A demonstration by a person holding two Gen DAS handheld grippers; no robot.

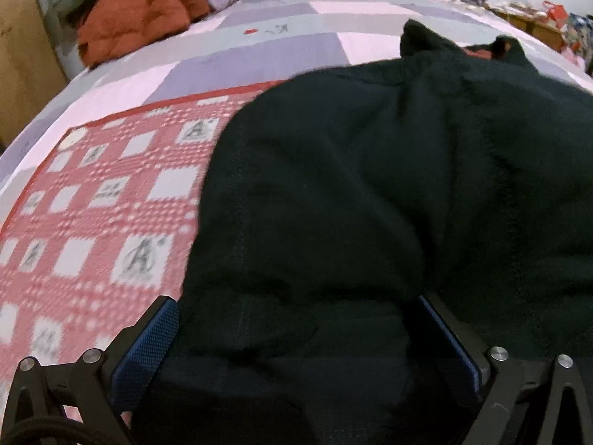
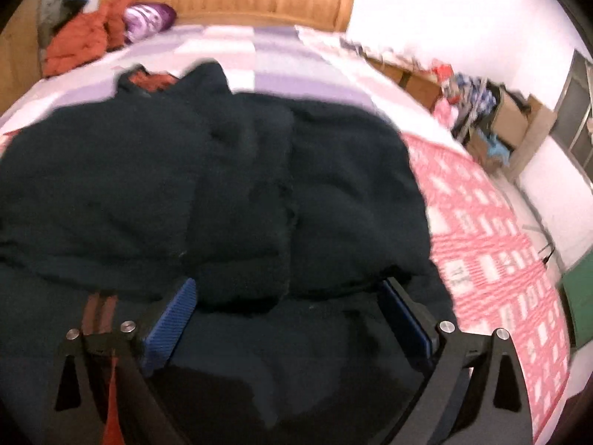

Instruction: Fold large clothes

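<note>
Bedroom, wooden headboard (image 2: 229,0) at the far end, bed (image 1: 281,18) covered in a pink-and-lilac patchwork sheet with a red checked blanket (image 1: 96,200) laid over the near part. The dark garment (image 1: 389,185) lay on that blanket, bulky and rumpled, its long axis running near-to-far — collar end toward the headboard, hem end under both cameras.

Left gripper (image 1: 296,337) sat at the garment's near-left edge, fingers spread wide, dark cloth lying between the blue pads but not pinched. Right gripper (image 2: 289,311) was over the near-right part, fingers also spread wide and clamping nothing, with a fold of the same cloth bunched just beyond the tips. Both pointed steeply down at the fabric; the left looked slightly closer to a free edge — my read only.

Hard to make out: both views were motion-blurred, and the garment was too dark to tell sleeves from body. A bit of red lining showed near the collar. The hem was cut off below both frames. An orange jacket (image 2: 81,44) and a purple pillow (image 2: 148,18) sat far-left, well apart.
</note>
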